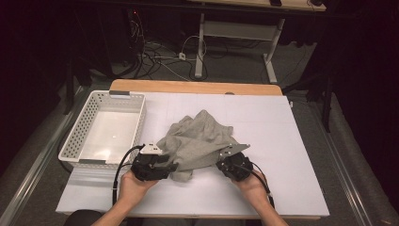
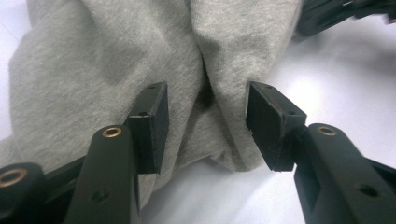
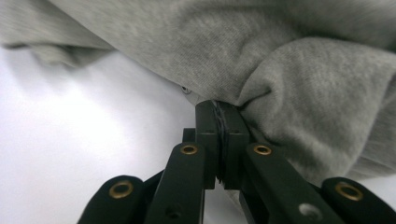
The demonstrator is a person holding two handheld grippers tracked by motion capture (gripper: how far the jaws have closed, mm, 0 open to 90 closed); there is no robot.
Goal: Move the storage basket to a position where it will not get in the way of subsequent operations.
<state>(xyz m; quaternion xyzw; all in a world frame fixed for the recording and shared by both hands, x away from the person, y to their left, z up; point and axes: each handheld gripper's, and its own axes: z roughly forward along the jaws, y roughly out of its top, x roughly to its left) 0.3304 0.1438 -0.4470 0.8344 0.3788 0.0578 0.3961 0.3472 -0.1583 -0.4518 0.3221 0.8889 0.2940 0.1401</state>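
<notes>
**Grey garment held at two edges on the white table**

Forearms enter from the bottom of the high view, cut off at the frame. Left gripper (image 1: 170, 165) and right gripper (image 1: 225, 160) sit at the near edges of a crumpled grey garment (image 1: 200, 136), heaped mid-table on the white tabletop (image 1: 282, 141). White perforated basket (image 1: 106, 127) stands to the left, just beside the cloth. Background dark; cables and desk legs hard to make out.

Left gripper view: jaws stand apart, a fold of the garment (image 2: 116, 56) bunched between them; whether the pads press on it cannot be told.

Right gripper view: jaws closed tight, pinching an edge of the garment (image 3: 299, 79); the pinched hem itself is hidden between the pads.
</notes>
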